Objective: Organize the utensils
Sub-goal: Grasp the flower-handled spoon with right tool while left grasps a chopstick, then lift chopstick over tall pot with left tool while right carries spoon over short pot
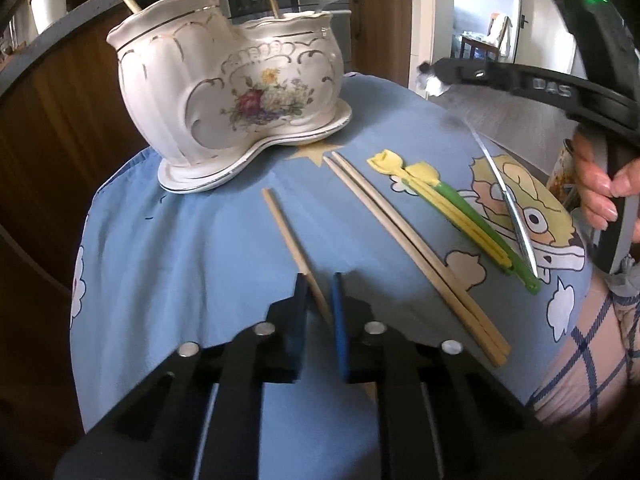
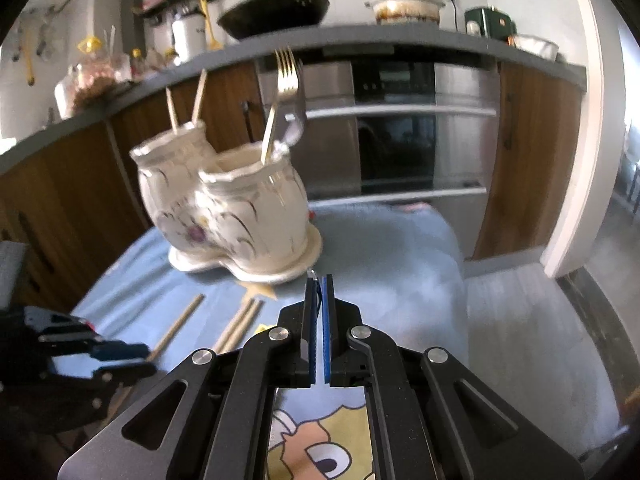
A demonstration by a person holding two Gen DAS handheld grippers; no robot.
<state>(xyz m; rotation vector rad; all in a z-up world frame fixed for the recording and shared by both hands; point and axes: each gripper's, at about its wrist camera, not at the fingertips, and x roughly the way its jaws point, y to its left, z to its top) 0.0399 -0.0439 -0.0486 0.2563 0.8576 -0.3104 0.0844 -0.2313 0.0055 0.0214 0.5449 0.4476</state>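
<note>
**Two pickups before holder drop**

Left gripper (image 1: 320, 292) clenched on single chopstick (image 1: 288, 236), lower centre of frame. Right gripper (image 2: 319, 300) clamped on knife (image 1: 508, 204), blade hanging at right. Best lifted clear, then tipped upright over ceramic holder (image 1: 224, 96), upper left.

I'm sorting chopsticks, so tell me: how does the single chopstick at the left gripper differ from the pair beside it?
The single chopstick lies alone, its near end pinched in the left gripper; the pair of chopsticks lies side by side, touched by nothing. The single one looks darker tan, the pair paler. Both are plain wood, on the blue cloth, slanting the same way.
</note>
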